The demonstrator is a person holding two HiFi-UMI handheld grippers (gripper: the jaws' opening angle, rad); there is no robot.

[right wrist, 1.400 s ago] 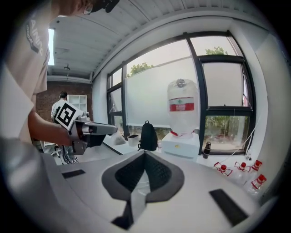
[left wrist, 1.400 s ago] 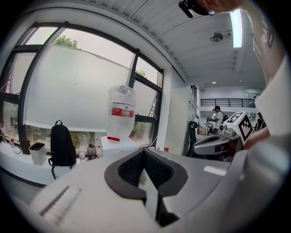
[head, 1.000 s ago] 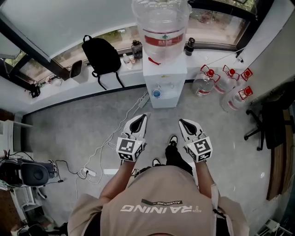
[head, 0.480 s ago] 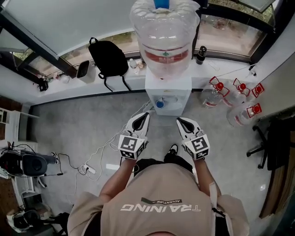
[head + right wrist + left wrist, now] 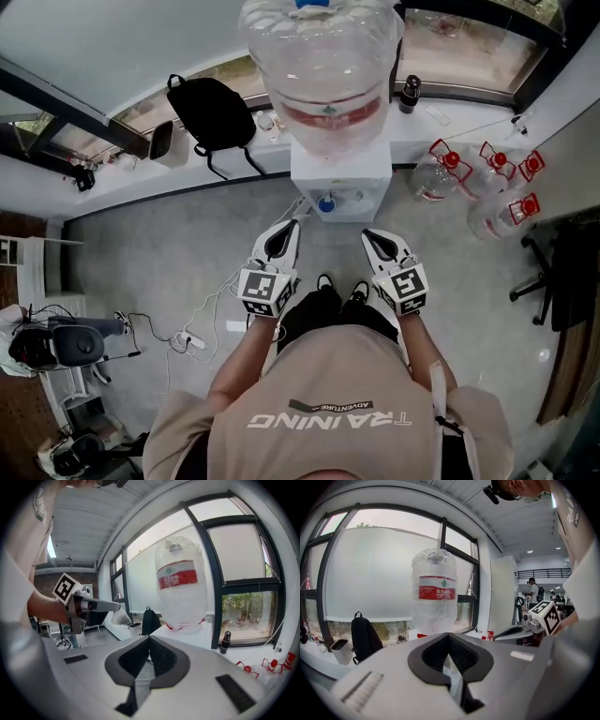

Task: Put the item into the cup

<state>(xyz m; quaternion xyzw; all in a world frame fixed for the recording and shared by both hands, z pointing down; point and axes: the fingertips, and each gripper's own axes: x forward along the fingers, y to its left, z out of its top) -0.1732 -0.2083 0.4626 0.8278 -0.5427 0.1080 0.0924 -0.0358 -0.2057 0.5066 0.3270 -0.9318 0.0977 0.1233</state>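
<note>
I stand facing a white water dispenser (image 5: pixel 339 183) that carries a big clear bottle (image 5: pixel 323 66) with a red label. My left gripper (image 5: pixel 292 225) and right gripper (image 5: pixel 368 235) are held side by side at waist height, pointing at the dispenser, a short way from its front. Both sets of jaws are shut, pads together. Only a thin pale sliver shows in each slit, and I cannot tell it as a thing. The bottle (image 5: pixel 434 592) stands beyond the left gripper (image 5: pixel 449 637), and the bottle (image 5: pixel 180 590) likewise beyond the right gripper (image 5: pixel 150 639). No cup or item shows in any view.
A black backpack (image 5: pixel 211 112) and a grey bin (image 5: pixel 159 141) sit on the window ledge at left, with a dark flask (image 5: pixel 409 94) at right. Spare water bottles (image 5: pixel 487 187) stand on the floor at right. A power strip and cables (image 5: pixel 187 337) lie at left. An office chair (image 5: pixel 562 262) stands far right.
The person has stepped nearer the dispenser, and the shoes now show between the grippers. Both grippers keep their side-by-side pose and stay shut.
</note>
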